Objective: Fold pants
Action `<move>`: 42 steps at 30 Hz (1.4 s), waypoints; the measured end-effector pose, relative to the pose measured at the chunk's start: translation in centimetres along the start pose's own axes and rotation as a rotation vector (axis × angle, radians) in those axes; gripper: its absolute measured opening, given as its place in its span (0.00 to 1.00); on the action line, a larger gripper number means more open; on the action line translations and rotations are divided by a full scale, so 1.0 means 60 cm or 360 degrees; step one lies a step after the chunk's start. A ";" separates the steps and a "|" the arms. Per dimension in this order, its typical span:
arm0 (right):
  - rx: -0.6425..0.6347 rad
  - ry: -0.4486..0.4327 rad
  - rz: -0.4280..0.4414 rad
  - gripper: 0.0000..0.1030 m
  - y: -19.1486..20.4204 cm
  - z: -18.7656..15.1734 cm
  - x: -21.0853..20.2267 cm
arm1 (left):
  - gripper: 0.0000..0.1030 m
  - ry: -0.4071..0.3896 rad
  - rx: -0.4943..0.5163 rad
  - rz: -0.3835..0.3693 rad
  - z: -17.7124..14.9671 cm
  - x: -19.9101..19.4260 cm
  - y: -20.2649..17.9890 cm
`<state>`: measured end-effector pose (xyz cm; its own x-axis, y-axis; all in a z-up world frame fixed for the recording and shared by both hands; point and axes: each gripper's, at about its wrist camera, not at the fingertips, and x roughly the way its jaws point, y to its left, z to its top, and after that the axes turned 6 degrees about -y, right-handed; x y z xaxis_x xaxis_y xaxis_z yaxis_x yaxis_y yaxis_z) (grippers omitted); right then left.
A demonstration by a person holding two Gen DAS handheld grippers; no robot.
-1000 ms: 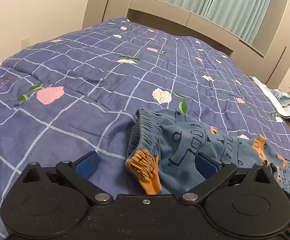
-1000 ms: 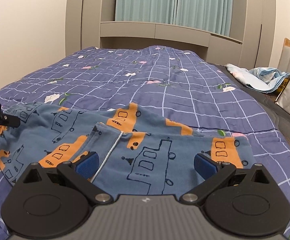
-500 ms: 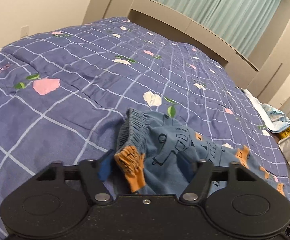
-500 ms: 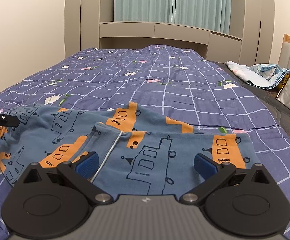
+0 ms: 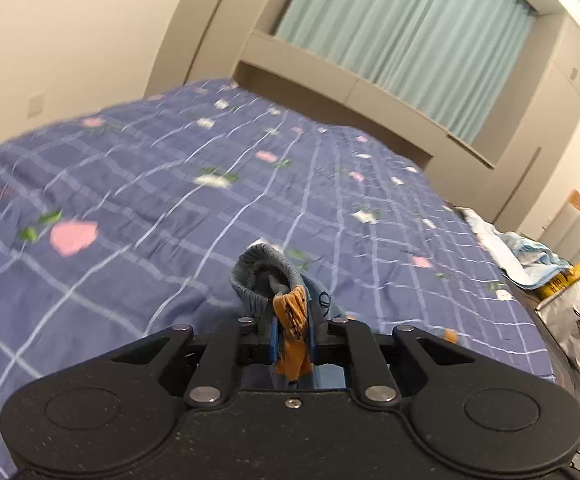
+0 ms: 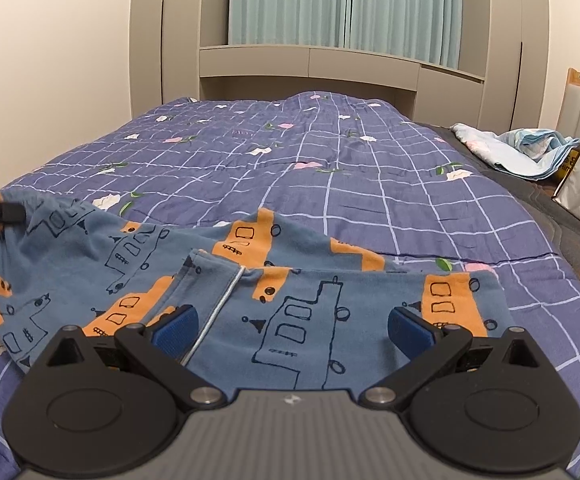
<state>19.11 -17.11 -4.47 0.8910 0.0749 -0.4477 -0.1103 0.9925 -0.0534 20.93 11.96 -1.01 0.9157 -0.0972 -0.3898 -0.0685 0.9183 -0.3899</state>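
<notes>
Waistband gripped; fold not yet made.
Left gripper (image 5: pixel 293 340) pinches blue-and-orange printed cotton pants (image 6: pixel 290 280) waistband, seemingly lifted; right gripper (image 6: pixel 292 326) wide apart, empty, over near leg.

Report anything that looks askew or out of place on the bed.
The pants lie crooked, one leg folded unevenly over the other, waistband bunched in the left hand-held gripper. A crumpled light-blue cloth sits at the quilt's right edge.
</notes>
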 end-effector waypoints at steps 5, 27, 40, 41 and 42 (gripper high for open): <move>-0.0018 -0.0037 -0.0012 1.00 -0.007 0.007 -0.014 | 0.13 -0.0058 0.0141 -0.0104 0.019 -0.021 -0.061; -0.0050 -0.0190 -0.0375 1.00 -0.201 -0.015 -0.119 | 0.14 0.0222 0.0655 -0.0651 -0.097 -0.025 -0.377; -0.0011 -0.0101 -0.0459 1.00 -0.276 -0.061 -0.137 | 0.27 0.0487 0.0706 -0.0629 -0.188 0.021 -0.403; -0.0003 -0.0100 -0.0462 1.00 -0.278 -0.062 -0.138 | 0.30 0.0499 0.0702 -0.0640 -0.189 0.021 -0.403; 0.0003 -0.0101 -0.0464 1.00 -0.280 -0.064 -0.140 | 0.37 0.0505 0.0704 -0.0653 -0.190 0.019 -0.404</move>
<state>11.81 -34.77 -3.22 0.9107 -0.2077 -0.3571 0.1553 0.9732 -0.1698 19.09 -14.77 -1.54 0.6680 -0.5169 -0.5353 0.4896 0.8470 -0.2068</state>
